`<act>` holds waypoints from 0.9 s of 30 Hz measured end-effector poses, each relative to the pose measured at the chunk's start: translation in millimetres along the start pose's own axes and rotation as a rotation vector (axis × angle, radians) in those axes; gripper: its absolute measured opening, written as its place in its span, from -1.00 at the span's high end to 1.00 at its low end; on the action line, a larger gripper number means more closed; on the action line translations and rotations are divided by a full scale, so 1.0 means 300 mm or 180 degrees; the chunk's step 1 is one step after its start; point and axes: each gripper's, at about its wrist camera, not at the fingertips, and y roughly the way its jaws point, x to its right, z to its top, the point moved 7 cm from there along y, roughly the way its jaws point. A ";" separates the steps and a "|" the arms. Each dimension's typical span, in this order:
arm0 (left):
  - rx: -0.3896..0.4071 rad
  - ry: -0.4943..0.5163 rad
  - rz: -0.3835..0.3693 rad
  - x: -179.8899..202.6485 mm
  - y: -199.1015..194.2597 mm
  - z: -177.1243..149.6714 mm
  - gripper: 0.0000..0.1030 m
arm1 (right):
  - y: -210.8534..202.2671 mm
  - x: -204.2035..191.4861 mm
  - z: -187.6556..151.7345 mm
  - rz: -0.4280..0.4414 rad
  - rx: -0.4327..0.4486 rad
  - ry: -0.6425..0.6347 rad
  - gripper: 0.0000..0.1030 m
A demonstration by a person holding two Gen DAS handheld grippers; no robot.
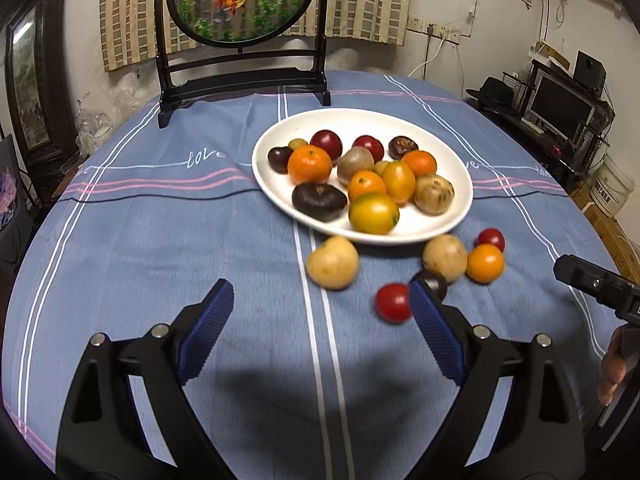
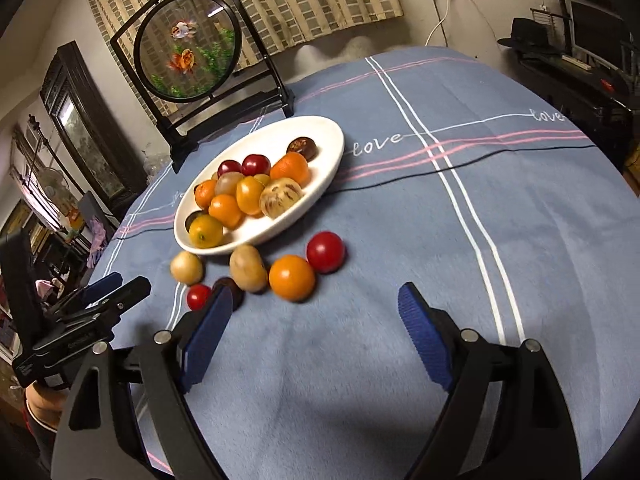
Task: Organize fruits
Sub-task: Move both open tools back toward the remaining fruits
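We hold both the left gripper [image 1: 320, 308] and right gripper [image 2: 316, 312] wide open, empty; six fruits [image 1: 333, 263] lie on the table [image 1: 140, 240] beside the plate's [image 1: 272, 184] near rim.

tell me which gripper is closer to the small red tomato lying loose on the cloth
Left. The small red tomato lies just beside the left gripper, by its right finger; the right gripper is open farther off to the tomato's right.

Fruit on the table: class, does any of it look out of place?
Yes. Six pieces lie on the tablecloth in front of the white plate, including an orange and a red fruit, not with the rest.
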 end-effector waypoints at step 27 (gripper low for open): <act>-0.0171 0.0091 0.0009 -0.006 0.059 -0.049 -0.80 | 0.151 -0.089 -0.033 -0.0640 -0.0340 -0.0855 -0.65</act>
